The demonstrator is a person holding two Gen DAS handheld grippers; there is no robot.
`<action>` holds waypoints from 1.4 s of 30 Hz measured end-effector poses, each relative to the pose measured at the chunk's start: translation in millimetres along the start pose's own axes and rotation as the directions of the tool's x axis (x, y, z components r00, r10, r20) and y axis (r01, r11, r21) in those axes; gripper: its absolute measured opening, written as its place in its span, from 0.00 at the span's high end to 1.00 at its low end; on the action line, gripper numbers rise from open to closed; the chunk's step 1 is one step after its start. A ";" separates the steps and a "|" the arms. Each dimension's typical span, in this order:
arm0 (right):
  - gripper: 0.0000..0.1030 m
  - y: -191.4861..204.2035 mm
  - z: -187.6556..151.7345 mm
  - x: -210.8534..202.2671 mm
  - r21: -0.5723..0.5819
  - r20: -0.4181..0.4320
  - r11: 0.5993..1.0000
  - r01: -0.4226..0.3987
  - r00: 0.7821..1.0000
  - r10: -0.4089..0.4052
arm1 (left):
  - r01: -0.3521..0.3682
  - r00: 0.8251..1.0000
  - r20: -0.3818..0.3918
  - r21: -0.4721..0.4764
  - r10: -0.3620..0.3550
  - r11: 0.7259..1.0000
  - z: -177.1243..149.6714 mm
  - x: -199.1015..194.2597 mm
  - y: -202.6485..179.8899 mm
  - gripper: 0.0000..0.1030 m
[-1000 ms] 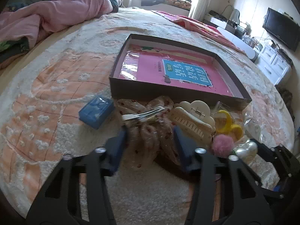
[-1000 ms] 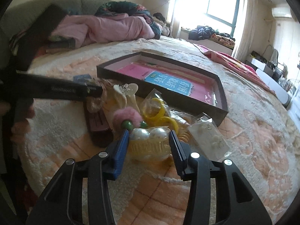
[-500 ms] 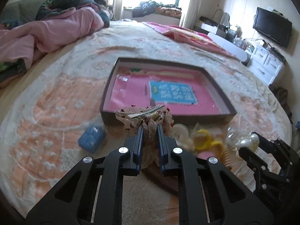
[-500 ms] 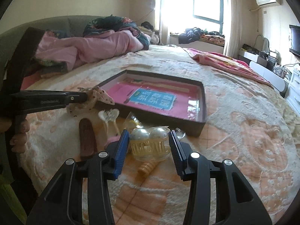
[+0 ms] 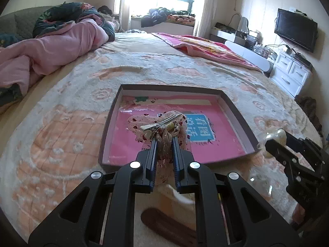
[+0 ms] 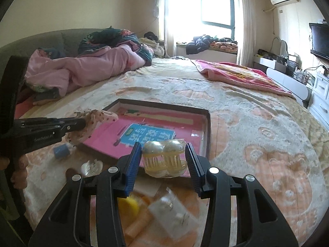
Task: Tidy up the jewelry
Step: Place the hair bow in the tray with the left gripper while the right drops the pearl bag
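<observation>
Carrying two hair pieces toward the box, none put down yet.
The left gripper [image 5: 164,142] was clamped on the bow clip [image 5: 159,126] above the box [image 5: 236,111]; the right gripper [image 6: 163,158] held the pearl claw clip [image 6: 164,158] at the box's 5 o'clock edge. Other pieces [image 6: 131,205] remained on the blanket [image 6: 267,144].
</observation>
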State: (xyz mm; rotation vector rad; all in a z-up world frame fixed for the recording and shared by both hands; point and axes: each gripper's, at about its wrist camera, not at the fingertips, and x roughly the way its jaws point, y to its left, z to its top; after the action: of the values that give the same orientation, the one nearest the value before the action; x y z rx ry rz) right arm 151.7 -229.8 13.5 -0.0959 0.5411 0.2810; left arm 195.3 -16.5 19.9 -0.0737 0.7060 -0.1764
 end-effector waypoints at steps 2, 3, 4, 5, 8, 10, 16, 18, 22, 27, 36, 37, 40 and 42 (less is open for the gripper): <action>0.59 -4.7 4.8 13.2 0.015 -0.018 1.000 0.000 1.000 0.001 | -0.008 1.000 0.001 0.003 0.008 1.000 4.7 6.7 1.0 0.92; 0.59 -6.5 6.6 19.9 0.017 -0.031 1.000 0.001 1.000 -0.001 | -0.011 1.000 0.001 0.005 0.011 1.000 6.9 9.1 1.8 0.92; 0.59 -8.4 8.0 25.0 0.023 -0.039 1.000 0.002 0.999 -0.001 | -0.014 1.000 -0.002 0.005 0.014 1.000 8.6 12.4 2.5 0.92; 0.59 -9.6 8.9 30.7 0.026 -0.049 1.000 0.000 0.999 0.001 | -0.014 1.000 -0.005 0.005 0.014 1.000 9.6 15.0 3.3 0.92; 0.59 -12.5 11.1 50.5 0.027 -0.087 1.000 0.005 0.996 -0.002 | -0.028 1.000 -0.012 0.009 0.028 1.000 12.9 26.8 5.7 0.92; 0.59 -15.3 12.1 64.4 0.034 -0.116 0.999 0.007 0.993 -0.003 | -0.033 0.999 -0.025 0.011 0.033 0.999 13.2 35.5 7.0 0.92; 0.59 -18.1 7.1 99.1 0.064 -0.221 0.998 -0.003 0.975 0.017 | -0.044 0.996 -0.073 0.000 0.044 0.999 6.9 61.0 13.9 0.92; 0.59 -17.8 4.3 105.5 0.075 -0.240 0.997 -0.003 0.971 0.021 | -0.045 0.995 -0.086 -0.001 0.044 0.999 4.4 66.0 14.6 0.92; 0.58 -18.2 -0.3 110.9 0.093 -0.246 0.996 -0.001 0.969 0.024 | -0.042 0.994 -0.105 0.001 0.042 0.999 -0.4 72.2 16.5 0.91; 0.44 -19.6 -2.0 107.4 0.112 -0.235 0.994 -0.007 0.971 0.033 | -0.046 0.993 -0.110 -0.001 0.045 0.999 -3.1 74.2 17.9 0.88; 0.26 -27.0 -2.7 69.2 0.129 -0.144 0.992 0.002 0.989 0.017 | -0.062 0.995 -0.076 -0.014 0.060 0.998 -8.3 57.9 18.6 0.49; 0.25 -27.8 -3.2 63.9 0.127 -0.133 0.992 0.004 0.991 0.013 | -0.064 0.996 -0.070 -0.016 0.063 0.998 -8.8 54.9 19.3 0.45; 0.21 -28.6 -5.3 45.1 0.114 -0.099 0.993 0.012 0.995 0.000 | -0.064 0.997 -0.042 -0.032 0.062 0.997 -11.1 39.0 21.8 0.31; 0.18 -28.2 -6.4 34.2 0.105 -0.080 0.994 0.016 0.997 -0.008 | -0.069 0.997 -0.018 -0.036 0.069 0.997 -12.7 27.4 23.3 0.22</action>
State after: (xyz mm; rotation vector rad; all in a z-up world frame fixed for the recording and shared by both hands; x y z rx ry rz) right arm 184.7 -249.6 -9.3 -0.0076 0.6337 0.2368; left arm 210.7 1.2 -10.2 -0.0826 0.7278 -0.0980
